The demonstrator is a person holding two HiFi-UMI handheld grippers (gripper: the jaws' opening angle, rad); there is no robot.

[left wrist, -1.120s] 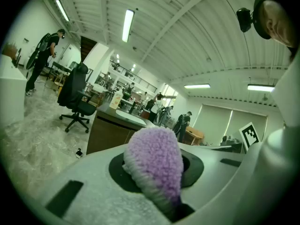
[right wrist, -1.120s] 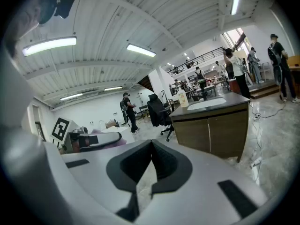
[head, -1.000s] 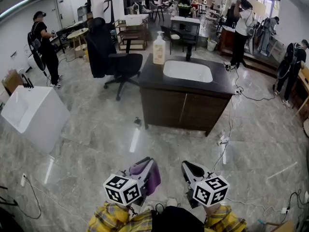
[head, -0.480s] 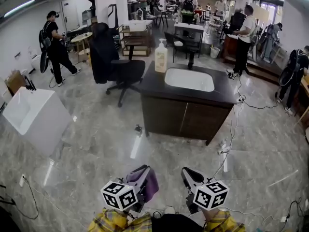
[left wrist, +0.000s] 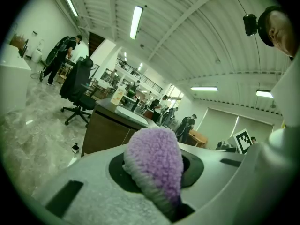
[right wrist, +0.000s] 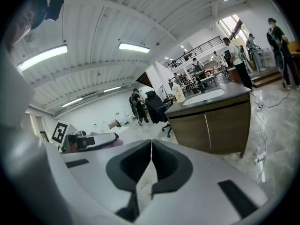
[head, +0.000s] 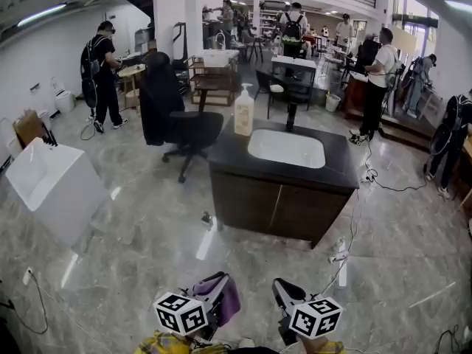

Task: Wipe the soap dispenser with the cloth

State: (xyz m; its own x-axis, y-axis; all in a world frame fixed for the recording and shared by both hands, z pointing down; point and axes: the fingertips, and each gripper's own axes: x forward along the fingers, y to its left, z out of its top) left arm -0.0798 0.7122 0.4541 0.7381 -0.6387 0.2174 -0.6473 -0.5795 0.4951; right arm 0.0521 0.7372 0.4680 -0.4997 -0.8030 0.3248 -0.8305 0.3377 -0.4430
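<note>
The soap dispenser, a cream pump bottle, stands on the far left corner of the dark vanity counter, left of the white basin. It also shows far off in the left gripper view, soap dispenser, and the right gripper view, soap dispenser. At the bottom of the head view, my left gripper is shut on a fluffy purple cloth, which bulges between the jaws, cloth. My right gripper is shut with nothing in it; its jaws meet, right gripper. Both are well short of the vanity.
A dark wood cabinet carries the counter, with cables on the marble floor to its right. A black office chair stands left of it. A white tilted sink unit is at far left. Several people stand further back.
Both grippers have slid lower in the head view, and the view has tilted up, showing more of the room behind. The cloth stays clamped in the left gripper.
</note>
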